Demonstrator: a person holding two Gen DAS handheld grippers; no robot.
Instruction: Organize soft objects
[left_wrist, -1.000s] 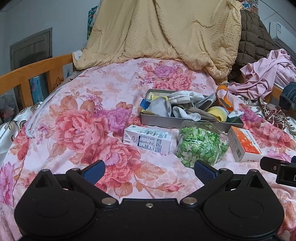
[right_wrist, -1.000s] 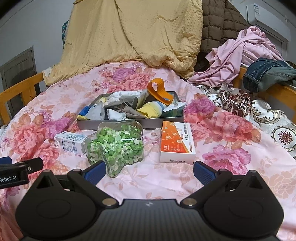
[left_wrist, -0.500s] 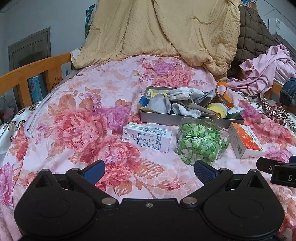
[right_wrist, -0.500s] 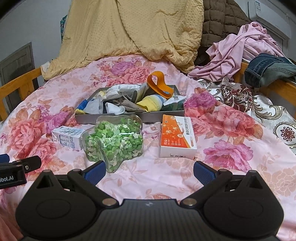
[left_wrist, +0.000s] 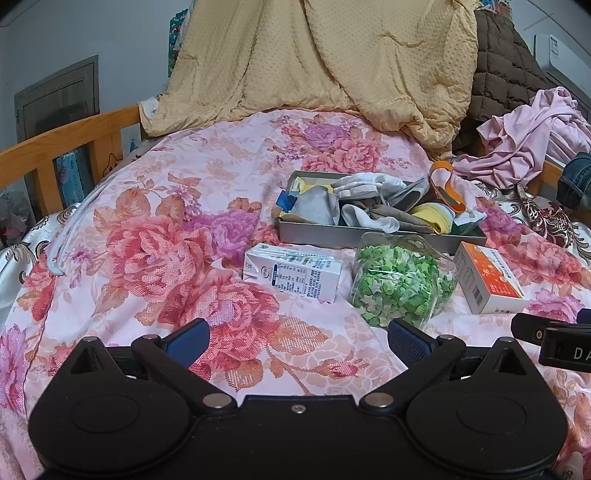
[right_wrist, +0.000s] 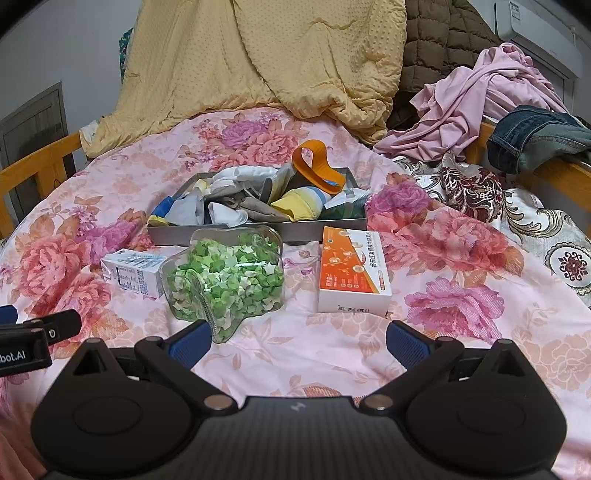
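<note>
Views differ little vs 1 s ago: both cams sit a bit closer to the items, and the tray reads slightly larger; nothing on the bed has shifted.

Bed w/ pink floral cover (left_wrist: 155, 229) fills both views; wooden rail (left_wrist: 62, 147) at left, yellow quilt (left_wrist: 332, 62) heaped at the back, brown quilted cover (right_wrist: 439, 40) and pink garment (right_wrist: 491, 85) at back right, jeans (right_wrist: 535, 136) on the right rail, AC unit (right_wrist: 535, 33) on the wall.

Grey tray (right_wrist: 258, 230) lies mid-bed, crammed w/ soft stuff: white, grey, tan, yellow cloth pieces (right_wrist: 236, 206), orange strap (right_wrist: 317, 170) sticking up. Just in front, L to R: milk carton (left_wrist: 291, 275), clear bag of green bits (right_wrist: 225, 284), orange-white box (right_wrist: 352, 273).

Left claw (left_wrist: 295, 338) released, fingers wide, holding nothing, low over the cover. Right claw (right_wrist: 295, 338) likewise released and empty, its left pad just beside the bag.
</note>
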